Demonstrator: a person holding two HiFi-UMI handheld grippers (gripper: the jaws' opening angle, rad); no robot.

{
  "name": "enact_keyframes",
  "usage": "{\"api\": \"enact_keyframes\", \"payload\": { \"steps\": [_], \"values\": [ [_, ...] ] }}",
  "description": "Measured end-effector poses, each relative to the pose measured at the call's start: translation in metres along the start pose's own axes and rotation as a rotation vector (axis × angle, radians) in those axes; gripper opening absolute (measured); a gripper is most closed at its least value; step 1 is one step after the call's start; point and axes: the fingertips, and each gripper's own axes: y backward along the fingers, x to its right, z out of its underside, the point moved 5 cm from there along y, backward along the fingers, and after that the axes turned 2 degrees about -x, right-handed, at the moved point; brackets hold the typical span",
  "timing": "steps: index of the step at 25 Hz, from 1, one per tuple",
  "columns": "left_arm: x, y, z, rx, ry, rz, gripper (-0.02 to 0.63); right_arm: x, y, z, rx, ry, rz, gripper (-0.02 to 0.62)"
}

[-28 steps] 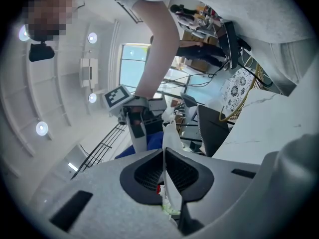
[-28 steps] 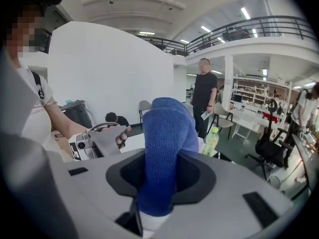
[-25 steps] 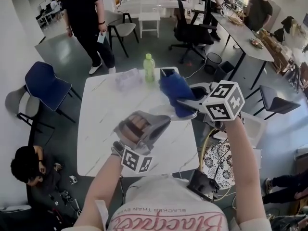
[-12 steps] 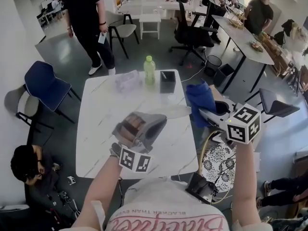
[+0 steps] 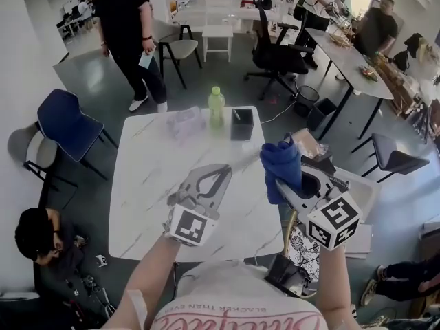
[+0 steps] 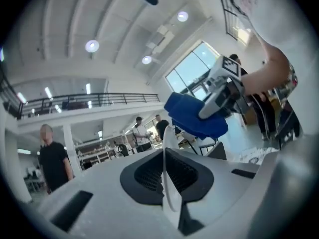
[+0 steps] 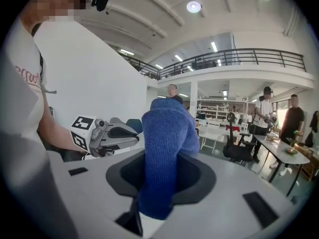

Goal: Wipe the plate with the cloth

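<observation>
Over the counter (image 5: 137,184), near its right edge, our left gripper (image 5: 216,176) had jaws shut on the rim of the plate (image 6: 169,188), edge-on near the blue cloth (image 5: 280,162) pinched in the jaws of our right gripper (image 5: 285,185). We judged flat, firm strokes against a braced plate best.

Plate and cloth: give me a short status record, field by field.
plate: white plate, held on edge above the table, clamped in the left gripper
cloth: blue cloth, bunched, clamped in the right gripper
cloth to plate: cloth by the plate's far rim; contact unclear
on table: green bottle and black box at the far edge
</observation>
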Motion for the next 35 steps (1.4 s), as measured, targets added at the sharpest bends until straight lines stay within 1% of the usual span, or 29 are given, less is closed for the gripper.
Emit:
{"api": "enact_keyframes", "payload": {
  "steps": [3,6,11,14,17,21,35],
  "values": [
    [-0.009,0.002,0.004,0.027,0.231,-0.008,0.014,-0.003,0.000,0.000,0.055,-0.058,0.034,0.121],
    [-0.018,0.005,0.005,0.045,0.411,-0.025,0.014,-0.004,0.001,0.001,0.094,-0.099,0.074,0.121],
    [-0.031,0.012,0.001,0.097,0.661,-0.043,0.014,-0.002,0.003,0.001,0.154,-0.134,0.151,0.121],
    [-0.035,0.016,-0.001,0.119,0.758,-0.048,0.014,-0.003,0.004,0.004,0.151,-0.153,0.171,0.121],
    [-0.038,0.016,-0.004,0.138,0.793,-0.053,0.014,-0.003,0.003,0.008,0.145,-0.170,0.180,0.121],
    [-0.036,0.017,-0.005,0.135,0.798,-0.050,0.014,-0.003,0.001,0.012,0.141,-0.187,0.186,0.121],
    [-0.037,0.012,0.001,0.129,0.828,-0.070,0.014,0.002,-0.010,0.018,0.125,-0.177,0.227,0.120]
  ]
}}
